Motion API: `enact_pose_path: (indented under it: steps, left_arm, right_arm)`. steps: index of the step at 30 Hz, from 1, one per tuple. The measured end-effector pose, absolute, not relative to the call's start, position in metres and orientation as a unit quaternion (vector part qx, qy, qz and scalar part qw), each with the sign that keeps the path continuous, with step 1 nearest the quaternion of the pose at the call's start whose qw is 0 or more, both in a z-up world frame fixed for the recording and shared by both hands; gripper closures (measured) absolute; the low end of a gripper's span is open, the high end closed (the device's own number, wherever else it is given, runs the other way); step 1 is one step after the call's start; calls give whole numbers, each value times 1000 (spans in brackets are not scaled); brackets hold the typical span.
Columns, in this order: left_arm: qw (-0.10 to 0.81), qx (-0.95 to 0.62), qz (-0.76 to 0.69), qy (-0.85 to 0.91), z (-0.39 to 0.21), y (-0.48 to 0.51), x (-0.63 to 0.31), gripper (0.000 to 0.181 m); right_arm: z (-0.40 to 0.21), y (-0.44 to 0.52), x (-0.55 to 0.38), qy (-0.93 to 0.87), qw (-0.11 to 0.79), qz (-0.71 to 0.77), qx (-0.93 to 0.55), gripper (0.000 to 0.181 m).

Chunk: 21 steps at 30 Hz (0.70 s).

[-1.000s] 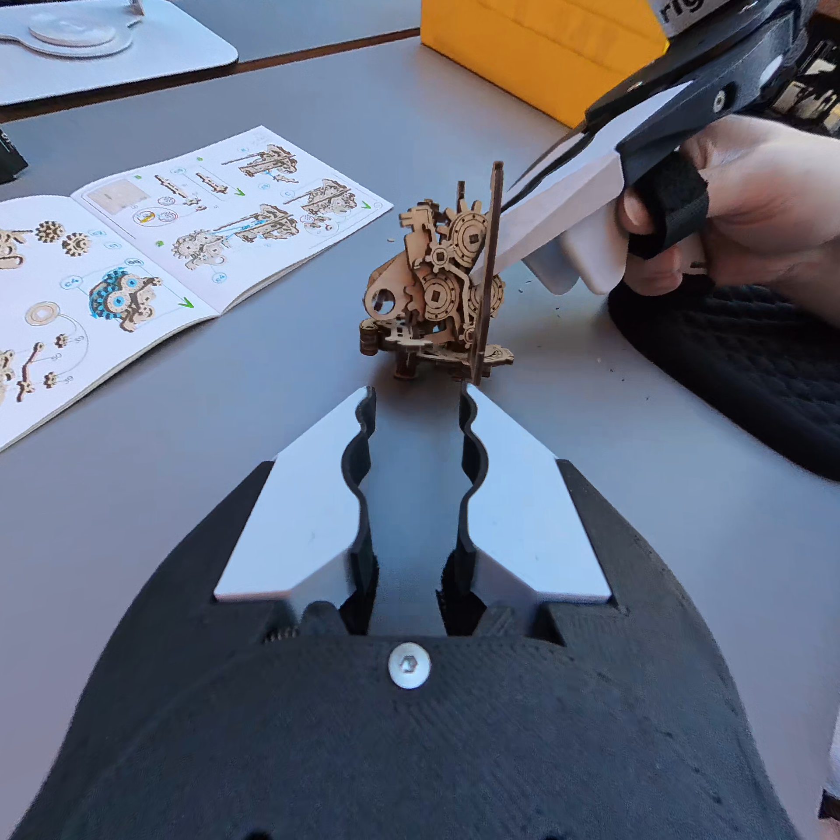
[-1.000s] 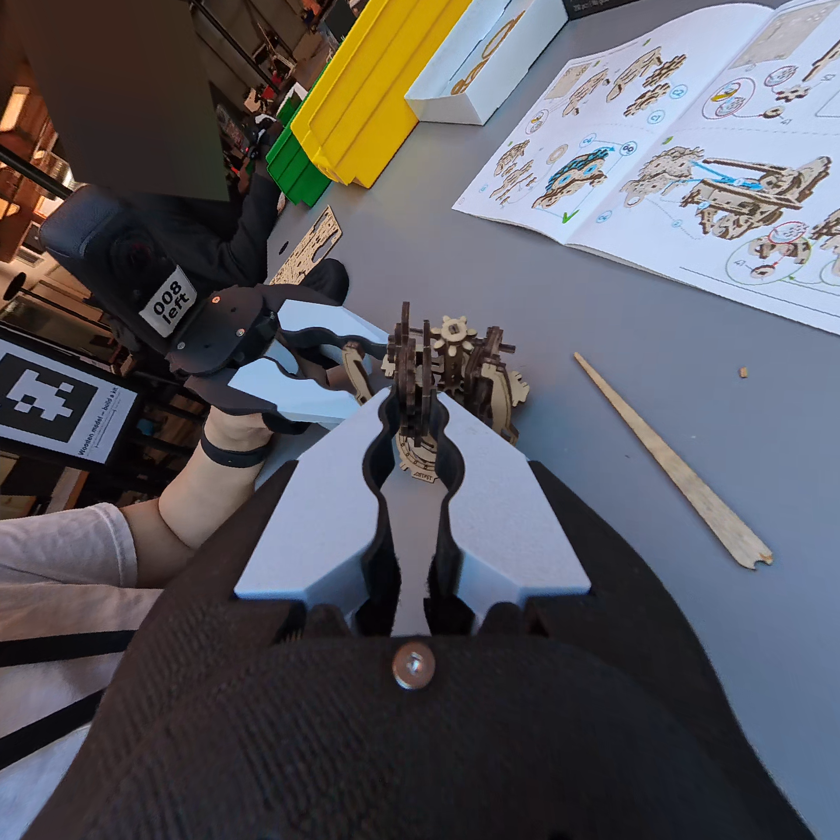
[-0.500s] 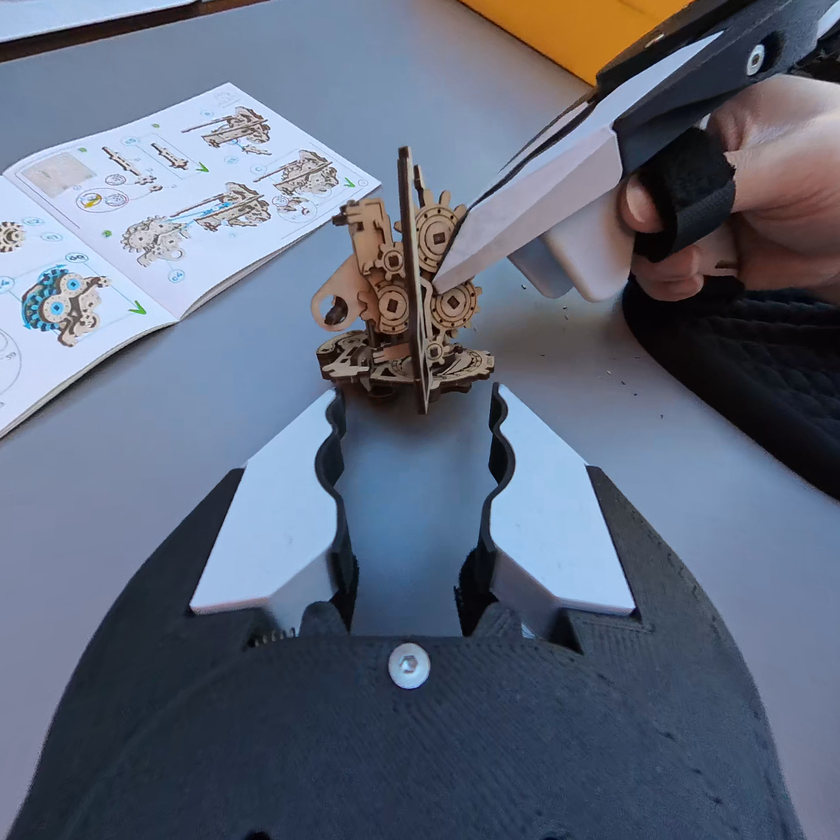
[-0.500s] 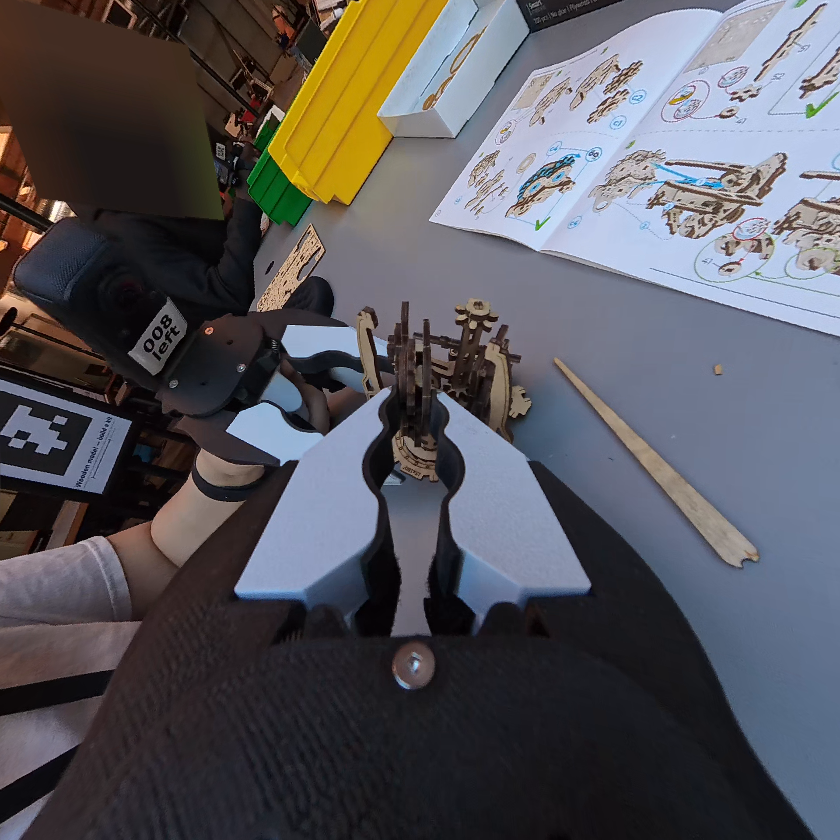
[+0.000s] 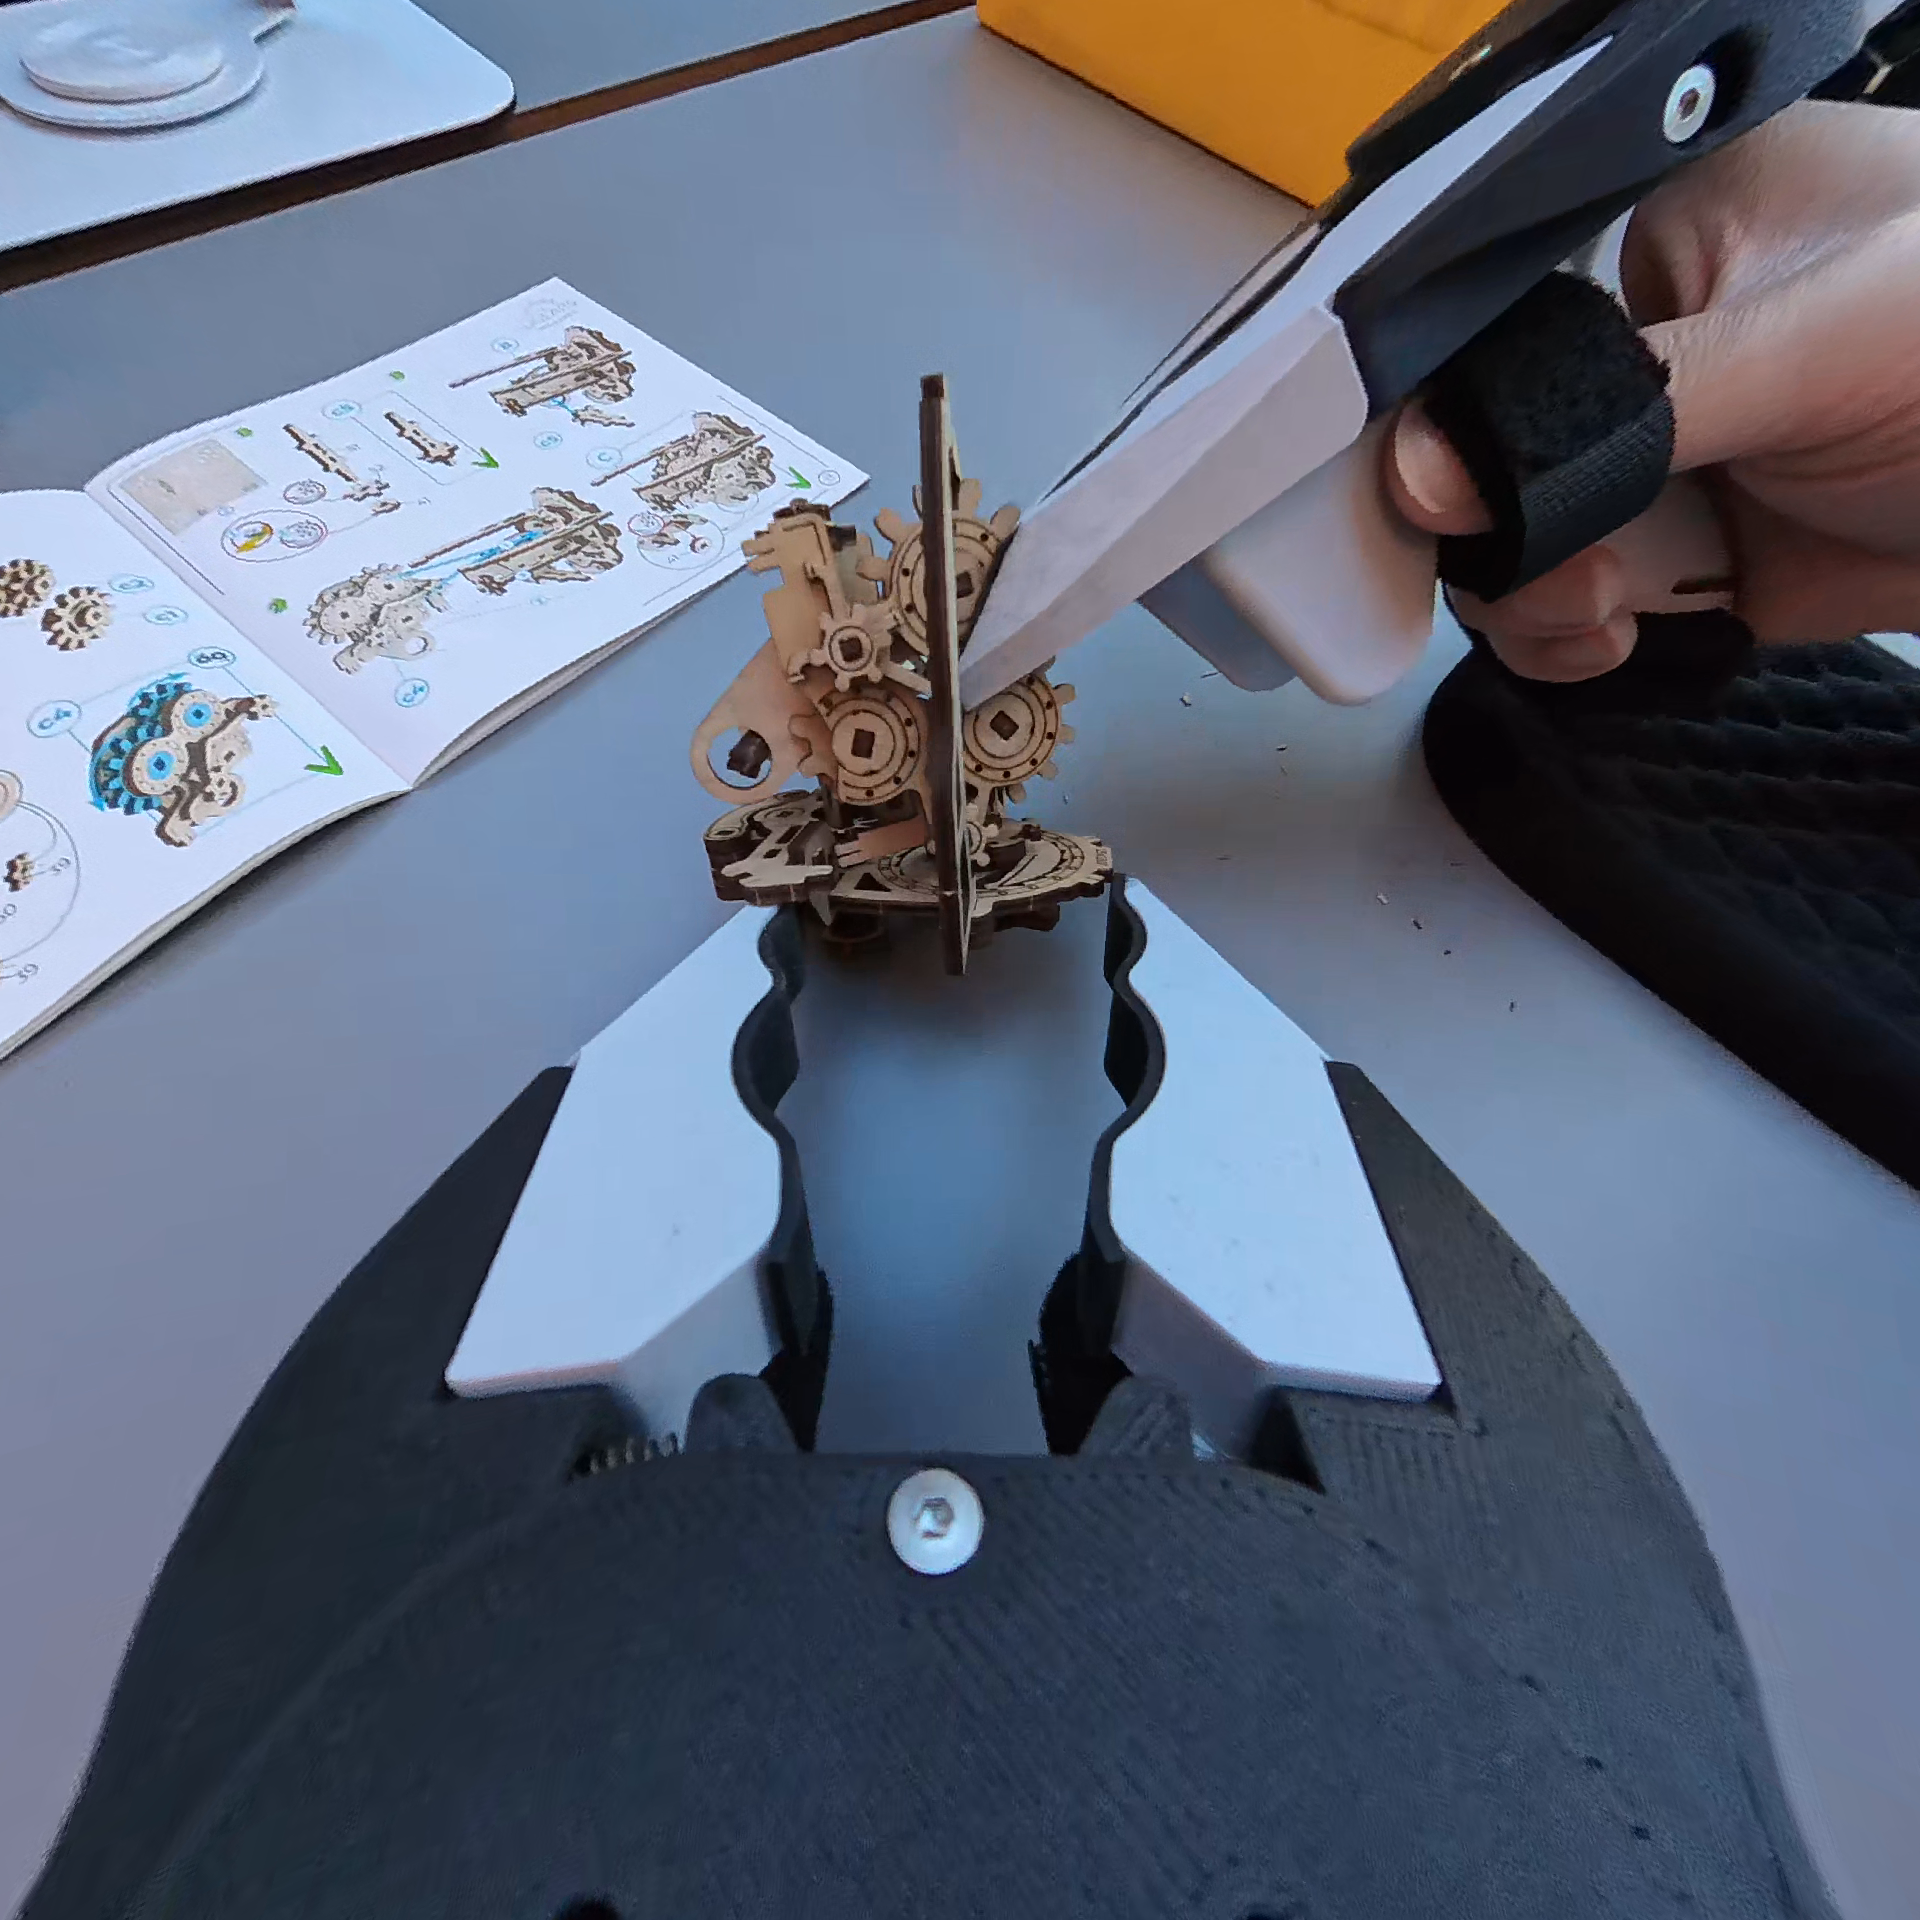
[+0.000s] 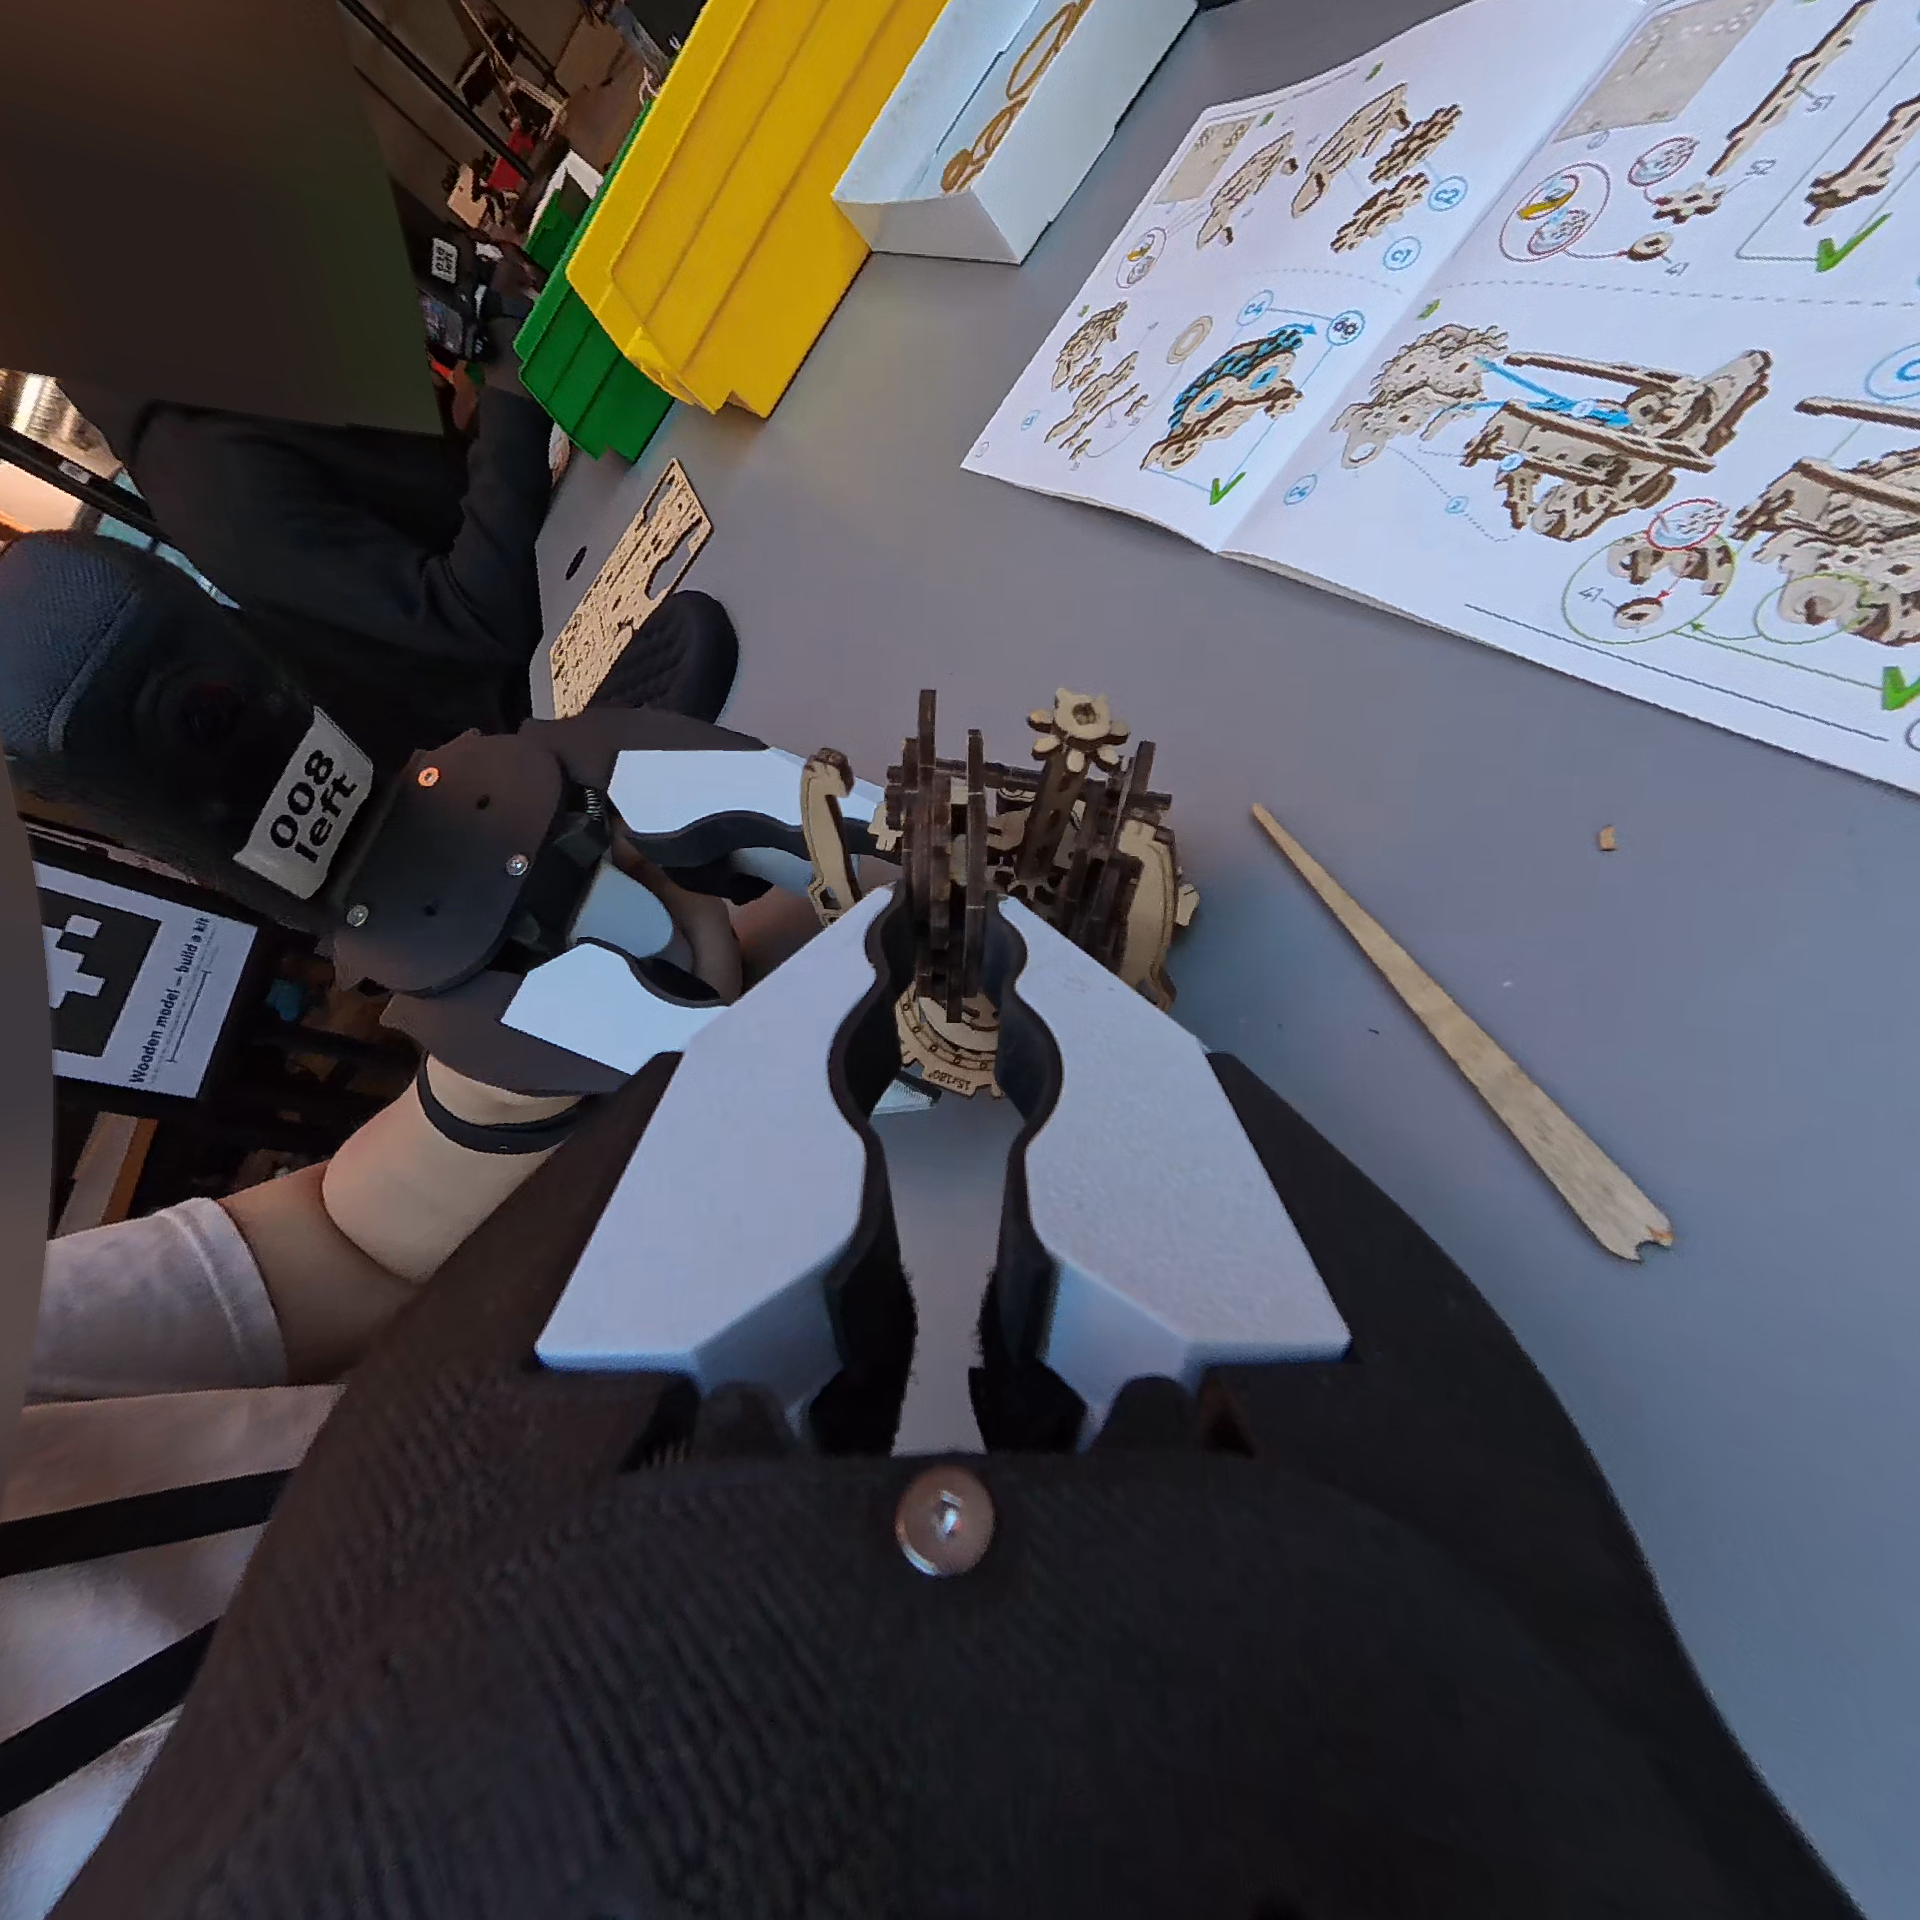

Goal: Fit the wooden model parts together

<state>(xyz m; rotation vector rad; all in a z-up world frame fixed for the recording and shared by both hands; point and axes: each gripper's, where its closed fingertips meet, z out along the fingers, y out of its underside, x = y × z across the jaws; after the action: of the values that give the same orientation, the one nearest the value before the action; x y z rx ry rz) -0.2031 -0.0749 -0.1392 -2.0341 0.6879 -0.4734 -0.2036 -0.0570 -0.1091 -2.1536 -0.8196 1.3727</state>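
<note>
Left claw (image 5: 945,925): fingers spread wide, holding nothing, tips just before the round base of the model.
Wooden model (image 5: 894,727): it stands upright on the grey table (image 5: 520,935), gears stacked above the base.
Right claw (image 6: 951,914): it comes from the right side and pinches the upright gear discs of the model.
Thin wooden stick (image 6: 1455,1029): lies flat beside the model.
Instruction booklet (image 5: 312,582): open on the table, behind the model.
Yellow bin (image 6: 727,208): far, at the table edge.

I see the wooden gear model (image 5: 894,727) standing upright on the grey tabletop (image 5: 520,935), pale cogs stacked on a round base, a thin dark plate (image 5: 940,665) edge-on through its middle.
</note>
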Motion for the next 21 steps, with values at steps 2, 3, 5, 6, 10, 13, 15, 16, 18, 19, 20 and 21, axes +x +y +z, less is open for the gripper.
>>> enact_pose_path:
  steps: [2,3,5,6,10,13,15,16,18,19,20,21]
  left_arm:
    - [452,-828,-197,268,-139,-75,-202,126]
    - [451,-829,-202,261,-139,-74,-202,126]
    - [448,-833,-213,245,-139,-74,-202,126]
    - [446,-835,-216,239,-139,-74,-202,126]
    - [442,-840,-214,230,-141,-75,-202,126]
    - [444,-840,-210,229,-141,-74,-201,126]
    - [442,-841,-210,232,-141,-75,-201,126]
    - [442,-841,-209,232,-142,-75,-200,126]
    - [440,-841,-209,234,-142,-75,-200,126]
    - [439,-842,-209,235,-142,-75,-200,126]
    - [439,-842,-209,235,-143,-75,-200,126]
    - [438,-842,-209,236,-143,-75,-199,126]
  right_arm:
    - [-109,-57,-203,-301,228,493,-783,172]
    - [-108,-57,-203,-299,228,496,-783,172]
    - [-109,-56,-203,-291,229,500,-783,171]
    - [-109,-56,-203,-289,231,501,-782,171]
    - [-110,-57,-203,-290,231,503,-781,171]
    - [-110,-57,-202,-294,227,503,-781,171]
    - [-110,-57,-202,-304,222,500,-780,171]
    - [-110,-57,-202,-307,220,499,-780,171]
    - [-110,-58,-202,-316,215,502,-776,171]
    - [-110,-58,-202,-321,213,501,-775,171]
    - [-111,-58,-202,-323,210,501,-775,171]
    - [-111,-58,-203,-327,207,503,-773,171]
